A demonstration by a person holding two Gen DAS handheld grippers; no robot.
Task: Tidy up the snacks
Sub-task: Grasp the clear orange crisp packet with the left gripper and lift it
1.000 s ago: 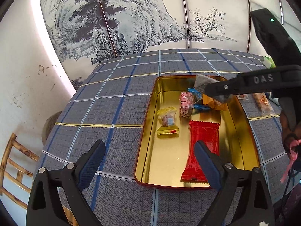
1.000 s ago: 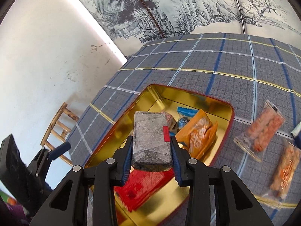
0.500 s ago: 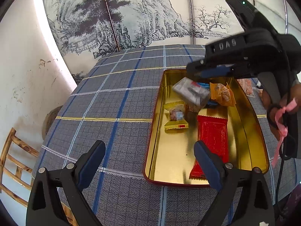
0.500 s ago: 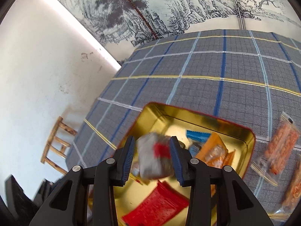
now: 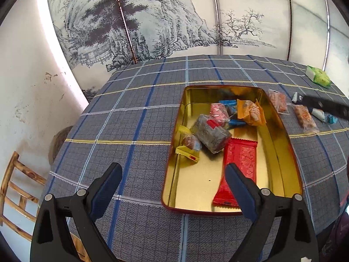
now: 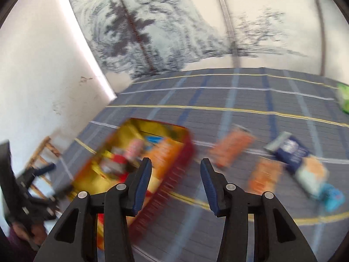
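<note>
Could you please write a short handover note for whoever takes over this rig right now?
Left tool: open, empty, hovering at the near end of the gold tin.
Right tool: open, empty; its view is blurred.
Done: the grey packet lies in the tin among the red, orange, pink and yellow snacks.
Left: the snacks on the cloth right of the tin, for example the orange packet, the dark blue packet and the green packet.

A plaid-clothed table (image 5: 139,118) carries a gold tin (image 5: 281,128) with loose snack packets (image 5: 304,118) beside it.

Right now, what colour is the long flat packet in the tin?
Red. The packet lies flat in the gold tin; the left wrist view shows it best.
</note>
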